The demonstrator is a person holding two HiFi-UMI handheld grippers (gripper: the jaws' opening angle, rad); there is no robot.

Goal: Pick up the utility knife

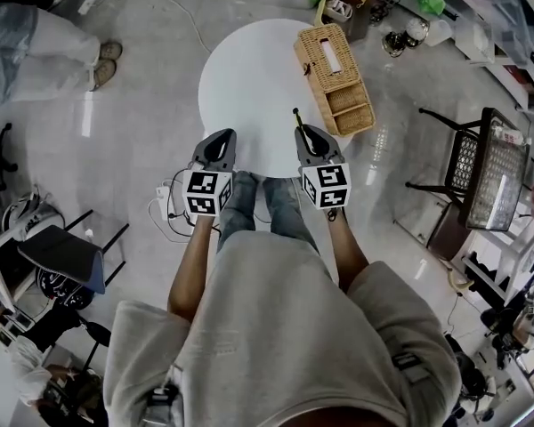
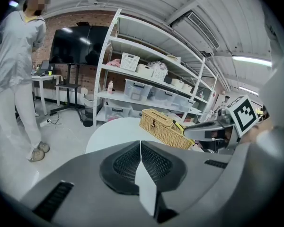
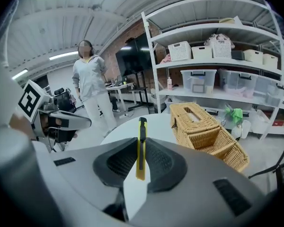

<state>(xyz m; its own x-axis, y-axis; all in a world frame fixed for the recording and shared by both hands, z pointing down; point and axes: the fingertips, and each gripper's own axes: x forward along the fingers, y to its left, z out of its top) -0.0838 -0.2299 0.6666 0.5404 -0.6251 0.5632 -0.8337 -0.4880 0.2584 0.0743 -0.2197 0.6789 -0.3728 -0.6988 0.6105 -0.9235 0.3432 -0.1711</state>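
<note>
Right gripper view: knife pinched, now lift it clean

My right tool (image 3: 141, 143) pinches the utility knife (image 3: 142, 126) by its yellow body. The pads press on both flat sides, and the dark slider end pokes out past the tips. In the head view the knife hangs over the near part of the round white worktop (image 1: 249, 87). As far as I can judge it is clear of the surface, and it is apart from the wicker basket (image 1: 334, 78). My left tool (image 2: 141, 148) is pressed together with nothing in it, level with the right one. To do this step well, I judge I should hold the squeeze even and raise the knife straight. I should avoid rolling my wrist so the slim body cannot pivot between the pads, and steer clear of the basket
</note>
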